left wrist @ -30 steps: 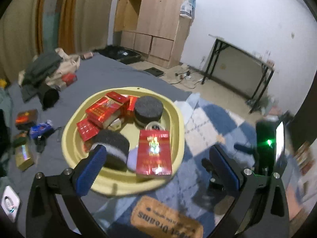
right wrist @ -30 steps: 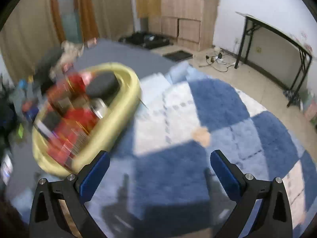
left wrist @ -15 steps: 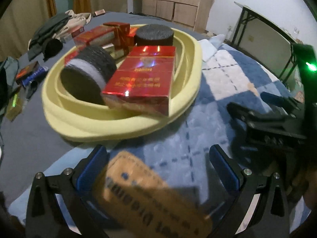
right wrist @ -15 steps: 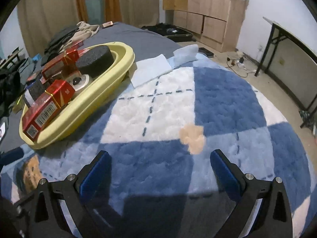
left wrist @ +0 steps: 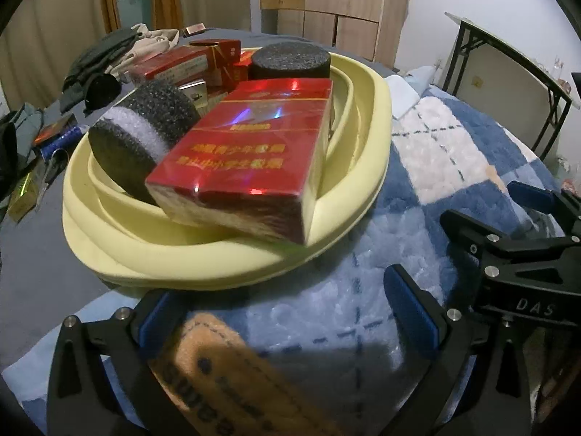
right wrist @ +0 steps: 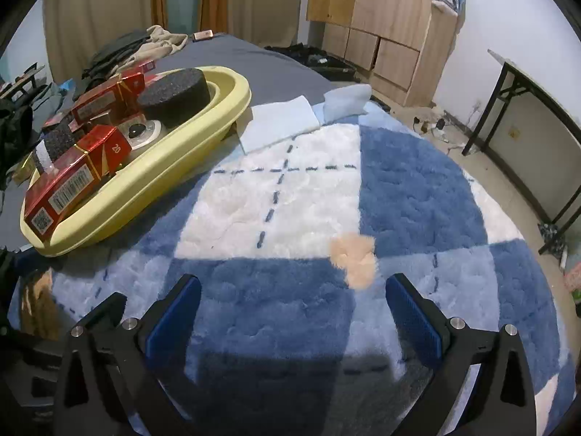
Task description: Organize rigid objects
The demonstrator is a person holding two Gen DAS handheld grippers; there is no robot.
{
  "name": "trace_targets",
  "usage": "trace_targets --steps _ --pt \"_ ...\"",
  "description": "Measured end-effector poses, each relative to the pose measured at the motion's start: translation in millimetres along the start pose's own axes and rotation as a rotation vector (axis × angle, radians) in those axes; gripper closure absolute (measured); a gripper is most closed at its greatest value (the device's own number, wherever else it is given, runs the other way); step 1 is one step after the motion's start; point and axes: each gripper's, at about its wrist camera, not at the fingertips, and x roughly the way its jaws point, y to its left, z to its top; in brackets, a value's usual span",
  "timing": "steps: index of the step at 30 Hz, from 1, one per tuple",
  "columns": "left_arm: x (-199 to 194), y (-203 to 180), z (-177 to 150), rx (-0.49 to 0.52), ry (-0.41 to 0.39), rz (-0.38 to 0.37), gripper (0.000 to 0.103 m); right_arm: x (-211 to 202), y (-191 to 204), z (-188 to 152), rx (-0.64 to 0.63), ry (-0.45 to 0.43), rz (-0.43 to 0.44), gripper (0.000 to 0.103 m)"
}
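A pale yellow basin (left wrist: 366, 145) (right wrist: 189, 134) sits on a blue and white rug. It holds several red cartons (left wrist: 254, 145) (right wrist: 72, 178) and black foam discs (left wrist: 290, 61) (right wrist: 174, 94); a grey-banded roll (left wrist: 145, 123) leans at its left. My left gripper (left wrist: 287, 312) is open and empty, low over the rug just in front of the basin. My right gripper (right wrist: 290, 312) is open and empty over the rug, right of the basin; it also shows in the left wrist view (left wrist: 515, 239).
A tan rug label (left wrist: 225, 381) lies between the left fingers. Clothes (left wrist: 105, 61), small boxes and scissors (left wrist: 51, 170) lie on the grey sheet to the left. A wooden cabinet (right wrist: 392, 18) and a black-legged table (right wrist: 537, 109) stand behind.
Both grippers have come down low toward the rug. The left one has closed in on the basin's front rim; the right one has steadied beside the basin.
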Motion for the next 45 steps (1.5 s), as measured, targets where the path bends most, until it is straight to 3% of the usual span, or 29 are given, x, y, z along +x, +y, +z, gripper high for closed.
trace_targets --steps 16,45 --pt "-1.7 -8.2 -2.0 0.024 -0.011 0.040 0.000 0.3 1.7 -0.1 -0.017 0.004 -0.011 0.000" --pt "-0.9 -2.5 -1.2 0.006 0.000 0.016 0.000 -0.2 1.0 -0.6 -0.017 0.003 -0.007 0.000"
